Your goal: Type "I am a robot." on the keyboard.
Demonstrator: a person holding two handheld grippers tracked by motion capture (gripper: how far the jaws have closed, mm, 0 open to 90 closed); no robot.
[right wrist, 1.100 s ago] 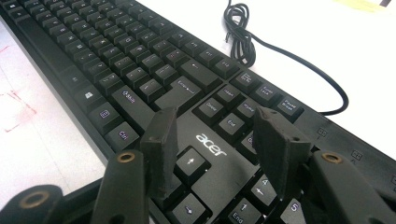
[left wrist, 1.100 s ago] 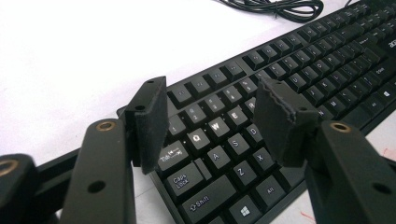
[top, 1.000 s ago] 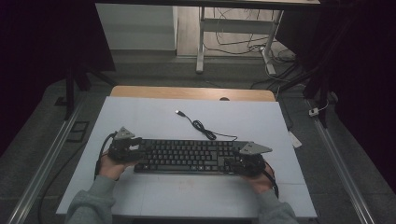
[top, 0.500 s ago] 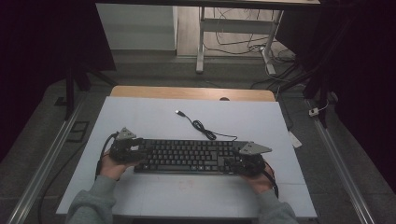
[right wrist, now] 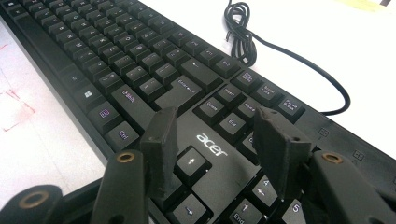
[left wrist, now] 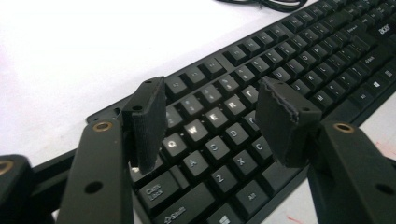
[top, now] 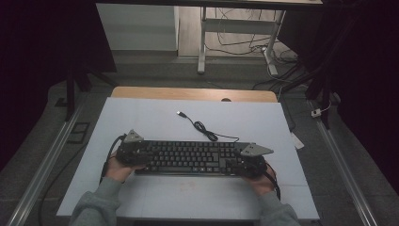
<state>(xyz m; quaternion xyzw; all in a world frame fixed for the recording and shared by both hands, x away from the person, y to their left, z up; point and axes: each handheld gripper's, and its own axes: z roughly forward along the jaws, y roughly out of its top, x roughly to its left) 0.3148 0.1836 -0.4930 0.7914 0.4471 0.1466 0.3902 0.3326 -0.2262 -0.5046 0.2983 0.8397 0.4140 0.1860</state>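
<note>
As the high view showed, the keyboard (top: 190,157) lay near the surface's (top: 155,115) front edge, the left gripper (top: 134,154) and right gripper (top: 244,165) over its two ends; judging by that, a two-handed approach was under way.

The left gripper view had released jaws above the letter keys, nothing grasped.

The right gripper view alone showed released jaws over the arrow keys, the cable (right wrist: 243,39) coiled beyond; next, both likely needed lowering and closing.

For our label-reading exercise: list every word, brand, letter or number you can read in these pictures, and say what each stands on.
"acer": keyboard body, above the arrow keys.
"Q W E R", "A S", "Z X C": letter keys.
"Caps Lock", "Shift", "Alt": left-end keys.
"Enter", "Shift", "Ctrl": keys left of the logo.
"End", "1", "4", "5": keys near the right gripper's fingers.
Function-row and farther legends: too small or blurred.
</note>
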